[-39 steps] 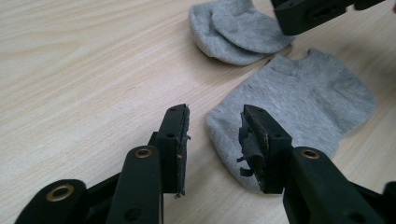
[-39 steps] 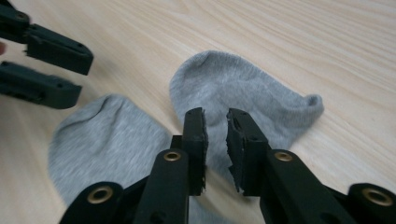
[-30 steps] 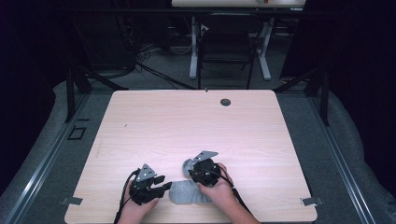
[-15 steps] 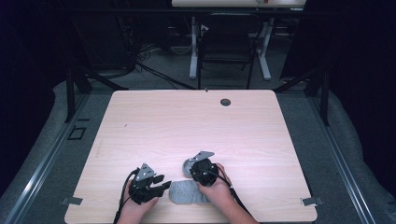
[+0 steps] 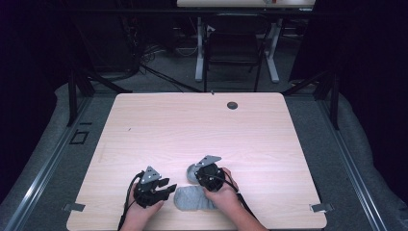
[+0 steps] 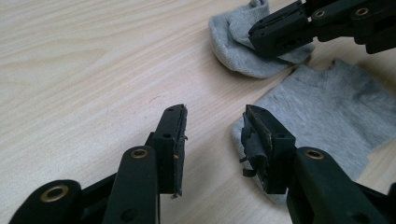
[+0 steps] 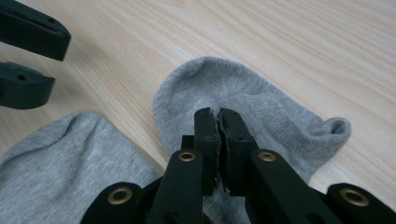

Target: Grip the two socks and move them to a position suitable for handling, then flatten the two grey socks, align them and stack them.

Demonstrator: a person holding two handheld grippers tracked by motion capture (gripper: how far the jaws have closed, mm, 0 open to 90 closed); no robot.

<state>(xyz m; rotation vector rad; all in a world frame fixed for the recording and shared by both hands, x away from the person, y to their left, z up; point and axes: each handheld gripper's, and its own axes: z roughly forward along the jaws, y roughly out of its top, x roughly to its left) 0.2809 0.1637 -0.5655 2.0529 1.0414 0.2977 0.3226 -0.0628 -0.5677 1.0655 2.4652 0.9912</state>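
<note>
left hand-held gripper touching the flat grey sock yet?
Apart. The left gripper view shows the left hand-held gripper open above the table, wood visible between its jaws, and the flat grey sock edge beside the right-hand jaw, not pinched.

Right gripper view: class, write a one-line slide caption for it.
Right gripper shut on a grey sock on the wooden table, second grey sock lying alongside.

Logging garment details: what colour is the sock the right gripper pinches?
Plain light grey knit sock, clearest in the right gripper view.
</note>
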